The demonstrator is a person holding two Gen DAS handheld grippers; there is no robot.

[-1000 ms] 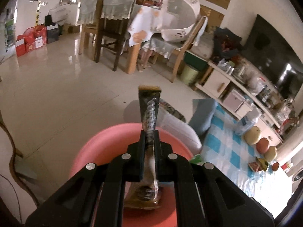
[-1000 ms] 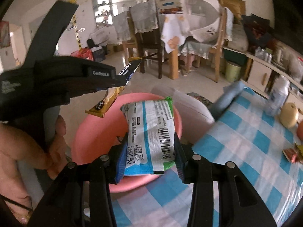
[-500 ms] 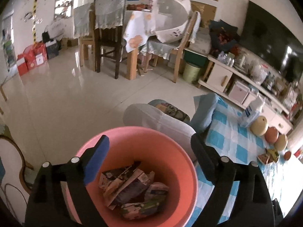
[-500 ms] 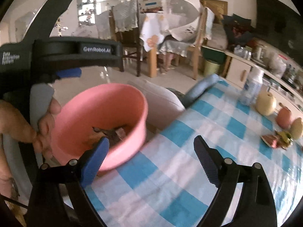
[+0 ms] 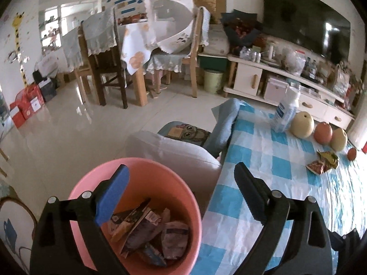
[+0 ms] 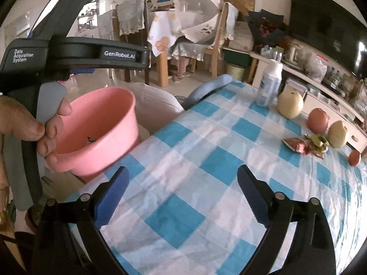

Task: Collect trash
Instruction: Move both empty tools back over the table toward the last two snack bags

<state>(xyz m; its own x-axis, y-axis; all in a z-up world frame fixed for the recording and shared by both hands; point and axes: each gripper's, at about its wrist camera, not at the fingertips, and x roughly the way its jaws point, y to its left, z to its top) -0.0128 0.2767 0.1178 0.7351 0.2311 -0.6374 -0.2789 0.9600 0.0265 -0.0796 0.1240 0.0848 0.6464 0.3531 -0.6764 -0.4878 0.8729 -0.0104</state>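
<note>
A pink bin [image 5: 140,171] stands beside the table's left edge and holds several wrappers [image 5: 149,236]. It also shows in the right wrist view [image 6: 107,123]. My left gripper [image 5: 181,194] is open and empty above the bin's right rim. My right gripper [image 6: 183,194] is open and empty over the blue-checked tablecloth [image 6: 206,160]. Crumpled wrappers [image 6: 302,145] lie on the cloth at the far right, next to the fruit; they also show in the left wrist view [image 5: 323,165].
A white bottle [image 6: 269,82], two pale pears [image 6: 290,104] and a reddish fruit [image 6: 317,120] stand along the table's far edge. A white cushioned seat [image 5: 174,151] sits beyond the bin. Dining chairs and a TV cabinet stand further back.
Both grippers opened and let go: the brown wrapper and the white-and-green packet went into the bin. Both grippers have since shifted right, toward the table.
</note>
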